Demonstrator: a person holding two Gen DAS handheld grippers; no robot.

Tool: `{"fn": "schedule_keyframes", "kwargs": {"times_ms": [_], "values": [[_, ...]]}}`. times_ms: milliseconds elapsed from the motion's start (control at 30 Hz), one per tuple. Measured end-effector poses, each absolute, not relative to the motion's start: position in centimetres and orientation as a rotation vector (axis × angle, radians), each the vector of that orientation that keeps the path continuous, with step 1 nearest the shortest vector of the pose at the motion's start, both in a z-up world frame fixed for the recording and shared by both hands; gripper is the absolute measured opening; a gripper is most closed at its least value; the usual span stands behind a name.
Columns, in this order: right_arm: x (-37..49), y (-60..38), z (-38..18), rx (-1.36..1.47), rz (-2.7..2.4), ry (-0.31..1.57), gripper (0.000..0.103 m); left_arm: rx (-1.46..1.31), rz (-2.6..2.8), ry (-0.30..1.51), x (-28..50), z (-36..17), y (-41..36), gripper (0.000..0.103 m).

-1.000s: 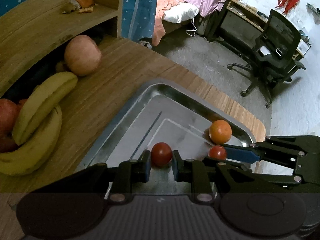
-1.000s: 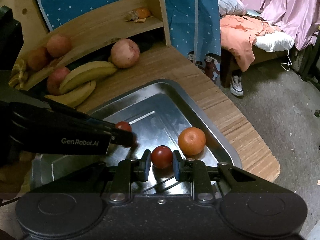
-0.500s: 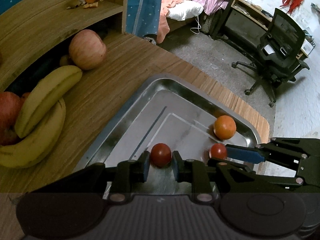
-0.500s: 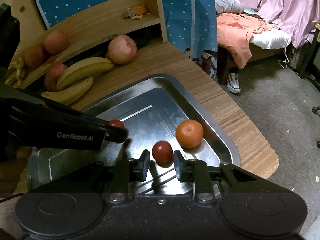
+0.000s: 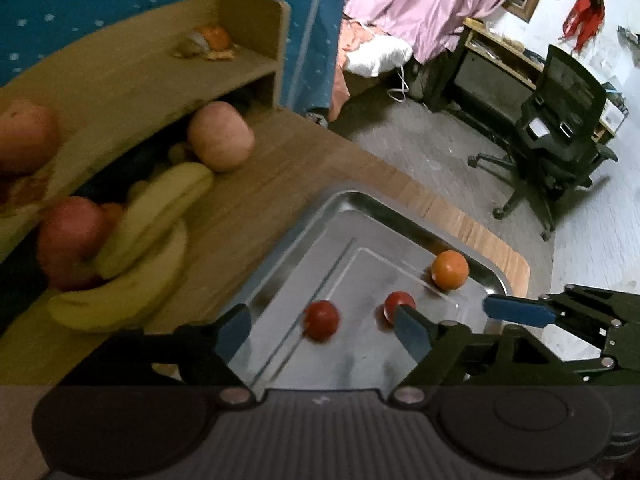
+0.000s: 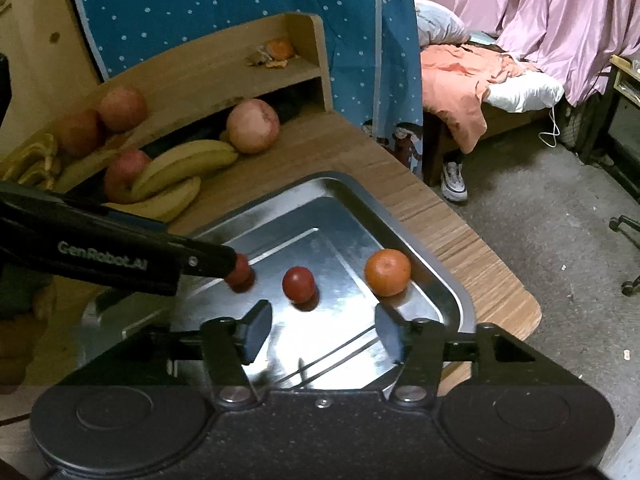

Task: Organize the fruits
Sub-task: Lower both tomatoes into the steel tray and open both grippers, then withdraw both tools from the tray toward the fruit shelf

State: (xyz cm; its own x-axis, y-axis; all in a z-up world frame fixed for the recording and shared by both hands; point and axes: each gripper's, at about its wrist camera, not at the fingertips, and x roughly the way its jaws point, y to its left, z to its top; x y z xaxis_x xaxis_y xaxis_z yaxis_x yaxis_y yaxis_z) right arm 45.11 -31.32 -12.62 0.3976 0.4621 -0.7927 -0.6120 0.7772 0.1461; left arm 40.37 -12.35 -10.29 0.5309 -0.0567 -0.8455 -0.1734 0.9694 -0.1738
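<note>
Two red fruits and an orange on the steel tray, both hand-held grippers spread wide.

One red fruit lies mid-tray, free, at 12 o'clock of the empty right hand-held gripper; the orange is at its 2 o'clock. The other red fruit lies between the left hand-held gripper fingers, untouched. The tray sits on the worktop; bananas at 10 o'clock.

the left gripper carries the white lettering "genrobot.ai" along its dark side; nothing else is readable.
</note>
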Motion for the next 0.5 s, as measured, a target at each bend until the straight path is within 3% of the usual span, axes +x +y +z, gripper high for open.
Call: {"fn": "schedule_keyframes", "kwargs": {"times_ms": [300,500], "values": [[41.5,-28.7,-11.3,-0.183,0.729,0.918,0.089,-0.279,0.195,0.968,35.6,-8.8,-8.5,0.1],[38.6,-26.9,-10.5,-0.203,0.756,0.928,0.094,-0.301,0.274,0.953,31.8,-8.4,-5.5,0.102]]}}
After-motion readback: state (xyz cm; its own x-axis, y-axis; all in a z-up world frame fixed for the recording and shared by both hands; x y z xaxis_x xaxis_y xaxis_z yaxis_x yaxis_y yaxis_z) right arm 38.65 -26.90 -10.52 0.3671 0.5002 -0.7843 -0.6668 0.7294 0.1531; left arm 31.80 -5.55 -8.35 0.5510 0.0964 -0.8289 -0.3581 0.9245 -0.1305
